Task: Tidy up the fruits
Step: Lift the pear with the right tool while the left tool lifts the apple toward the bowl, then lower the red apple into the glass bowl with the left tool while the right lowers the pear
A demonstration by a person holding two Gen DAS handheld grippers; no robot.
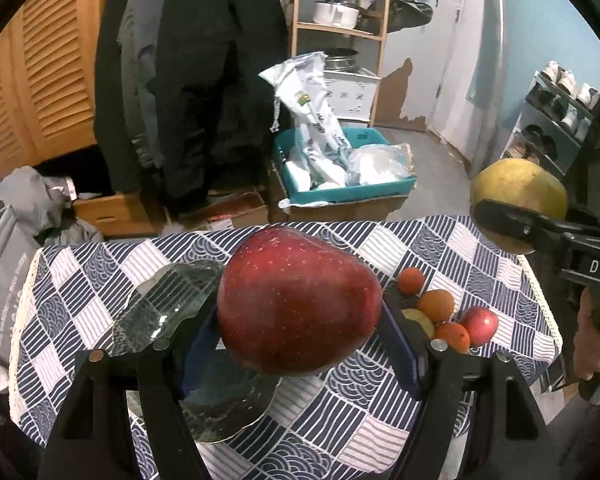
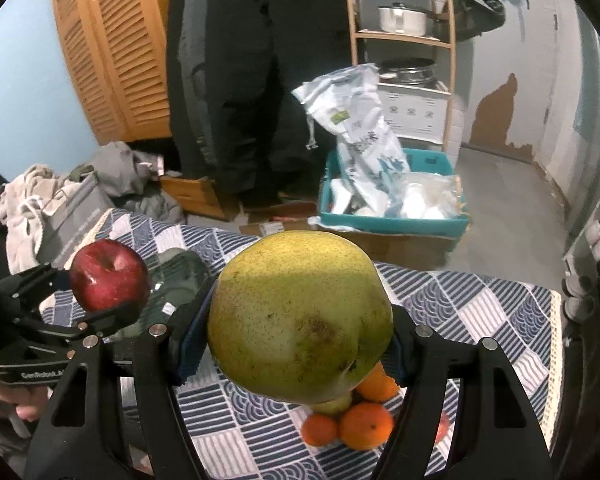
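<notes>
Writing is showing on both tools: "DAS" on the right gripper [image 1: 512, 220] and "GenRobot.A" on the left gripper [image 2: 108, 292]. The left one is clamping a red apple [image 1: 300, 304] above the table [image 1: 380, 420]; the right one is clamping a green pear [image 2: 300, 316] above small oranges [image 2: 366, 426] near the table's right edge.

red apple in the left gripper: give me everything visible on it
The large dark-red apple has glossy skin with pale speckles and looks whole. From the right wrist view its stem dimple faces up and towards that camera, so it sits slightly tilted. The left hand-held gripper clamps it between its blue-padded fingers, lifted clear of the blue-and-white patterned tablecloth and above the glass dish. Only the finger pads touch it.
</notes>
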